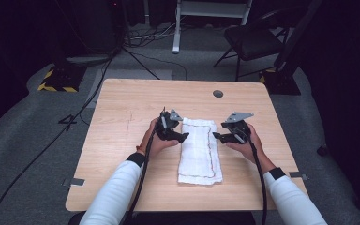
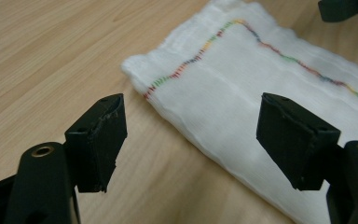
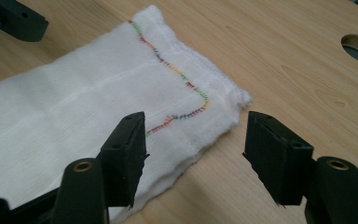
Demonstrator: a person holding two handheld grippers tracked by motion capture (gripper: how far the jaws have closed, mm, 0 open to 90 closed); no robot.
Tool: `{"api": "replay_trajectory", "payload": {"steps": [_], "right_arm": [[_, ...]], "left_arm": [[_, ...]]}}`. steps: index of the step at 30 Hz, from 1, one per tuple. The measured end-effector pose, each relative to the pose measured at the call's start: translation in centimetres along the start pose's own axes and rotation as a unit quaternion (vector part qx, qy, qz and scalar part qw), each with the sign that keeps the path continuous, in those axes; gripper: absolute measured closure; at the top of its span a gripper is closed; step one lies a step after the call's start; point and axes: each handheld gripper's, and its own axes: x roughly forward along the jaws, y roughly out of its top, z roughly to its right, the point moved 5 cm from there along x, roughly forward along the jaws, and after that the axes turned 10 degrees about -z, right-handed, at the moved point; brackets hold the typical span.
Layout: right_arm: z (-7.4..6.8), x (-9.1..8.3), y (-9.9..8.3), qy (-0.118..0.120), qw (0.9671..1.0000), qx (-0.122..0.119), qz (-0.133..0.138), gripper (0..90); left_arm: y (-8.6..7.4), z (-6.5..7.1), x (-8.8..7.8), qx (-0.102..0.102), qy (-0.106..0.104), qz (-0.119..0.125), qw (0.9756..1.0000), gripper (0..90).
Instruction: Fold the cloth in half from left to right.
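A white folded cloth [image 1: 198,150] with a multicoloured stitched line lies lengthwise in the middle of the wooden table [image 1: 122,117]. My left gripper [image 1: 183,137] hovers at the cloth's far left edge, and my right gripper [image 1: 216,137] at its far right edge. In the left gripper view the gripper [image 2: 191,140] stands open, its jaws wide apart above the cloth's [image 2: 242,93] corner edge with nothing between them. In the right gripper view the gripper [image 3: 193,149] is open too, straddling the cloth's [image 3: 74,102] far corner without touching it. Each gripper view shows the other gripper's tip farther off.
A round cable hole [image 1: 218,93] sits near the table's far edge, to the right. Beyond the table are a black folding chair [image 1: 253,40], a white stand and cables on the grey floor. Bare wood lies left and right of the cloth.
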Motion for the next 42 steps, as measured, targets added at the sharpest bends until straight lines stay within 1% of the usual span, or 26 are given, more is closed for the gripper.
{"api": "replay_trajectory", "payload": {"steps": [1,3,4,5,6,8,10,11,13,15,16,19,21,23,24,26,29,30,31,32,33,34,35,37,39,42], "right_arm": [[0.3,0.5,0.3,-0.004,1.0000,0.002,0.000,39.4],[0.7,1.5,0.7,0.003,0.9999,0.013,-0.005,39.4],[0.9,1.9,0.9,0.002,0.9999,0.016,-0.006,39.6],[1.2,2.4,1.0,-0.002,0.9998,0.018,-0.012,39.6],[1.4,2.8,1.1,-0.005,0.9996,0.022,-0.017,39.7],[1.7,3.5,1.4,-0.008,0.9993,0.031,-0.018,40.3],[1.9,4.0,1.5,-0.009,0.9991,0.036,-0.021,40.3],[2.0,4.3,1.6,-0.006,0.9989,0.040,-0.021,40.3],[2.3,4.7,1.6,-0.012,0.9985,0.043,-0.030,40.1],[2.4,5.1,1.5,-0.005,0.9981,0.051,-0.033,39.6],[2.5,5.2,1.4,-0.001,0.9980,0.053,-0.035,39.4],[2.5,5.5,1.4,0.005,0.9979,0.055,-0.035,39.3],[2.6,5.6,1.3,0.013,0.9976,0.059,-0.033,41.2],[2.5,5.7,1.2,0.026,0.9971,0.065,-0.031,45.5],[2.5,5.7,1.2,0.029,0.9971,0.064,-0.030,47.2],[2.4,5.6,1.3,0.035,0.9972,0.057,-0.033,54.1],[2.1,5.6,1.4,0.044,0.9972,0.051,-0.033,61.8],[2.1,5.6,1.4,0.048,0.9970,0.050,-0.033,63.9],[2.0,5.6,1.4,0.051,0.9967,0.052,-0.034,66.1],[1.9,5.6,1.4,0.054,0.9967,0.051,-0.035,68.6],[1.9,5.6,1.4,0.056,0.9966,0.049,-0.034,71.3],[1.8,5.6,1.5,0.057,0.9966,0.047,-0.035,73.7],[1.7,5.5,1.5,0.059,0.9966,0.045,-0.036,74.7],[1.6,5.5,1.6,0.056,0.9970,0.036,-0.039,77.0],[1.5,5.5,1.7,0.055,0.9971,0.032,-0.041,79.2],[1.5,5.5,1.8,0.048,0.9975,0.027,-0.044,81.4]], "left_arm": [[0.3,-0.3,0.4,-0.002,0.003,-0.007,1.0000,24.7],[0.7,-0.9,1.3,-0.013,0.009,-0.011,0.9998,24.9],[1.0,-1.1,1.6,-0.015,0.007,-0.014,0.9998,25.1],[1.1,-1.2,1.9,-0.019,0.012,-0.018,0.9996,25.1],[1.3,-1.4,2.2,-0.023,0.015,-0.018,0.9995,25.1],[1.6,-1.6,2.7,-0.036,0.015,-0.014,0.9991,25.1],[1.8,-1.7,3.1,-0.039,0.017,-0.013,0.9990,25.0],[1.8,-1.8,3.4,-0.040,0.016,-0.015,0.9989,24.9],[1.7,-1.9,4.0,-0.045,0.015,-0.020,0.9987,24.4],[1.6,-2.0,4.6,-0.055,0.011,-0.026,0.9981,23.8],[1.5,-2.1,4.9,-0.055,0.012,-0.028,0.9980,23.2],[1.4,-2.4,5.1,-0.064,0.002,-0.021,0.9977,21.1],[1.5,-2.4,5.2,-0.066,0.002,-0.018,0.9976,20.9],[1.4,-2.4,5.2,-0.055,0.003,-0.020,0.9983,20.9],[1.4,-2.4,5.2,-0.051,0.002,-0.020,0.9985,21.6],[1.5,-2.5,5.2,-0.048,-0.001,-0.019,0.9987,23.7],[1.5,-2.5,5.1,-0.043,-0.005,-0.021,0.9988,25.4],[1.5,-2.5,5.1,-0.039,-0.012,-0.020,0.9990,27.8],[1.5,-2.5,5.0,-0.035,-0.020,-0.017,0.9991,33.3],[1.5,-2.5,5.0,-0.031,-0.022,-0.016,0.9991,38.0],[1.5,-2.4,5.0,-0.030,-0.025,-0.016,0.9991,40.2],[1.6,-2.3,4.9,-0.026,-0.035,-0.015,0.9990,46.1],[1.6,-2.2,4.9,-0.023,-0.039,-0.017,0.9988,51.5],[1.7,-2.2,4.9,-0.015,-0.049,-0.017,0.9985,58.6],[1.6,-2.2,4.9,-0.013,-0.059,-0.012,0.9981,64.2],[1.5,-2.3,4.9,-0.012,-0.071,-0.008,0.9974,70.2]]}}
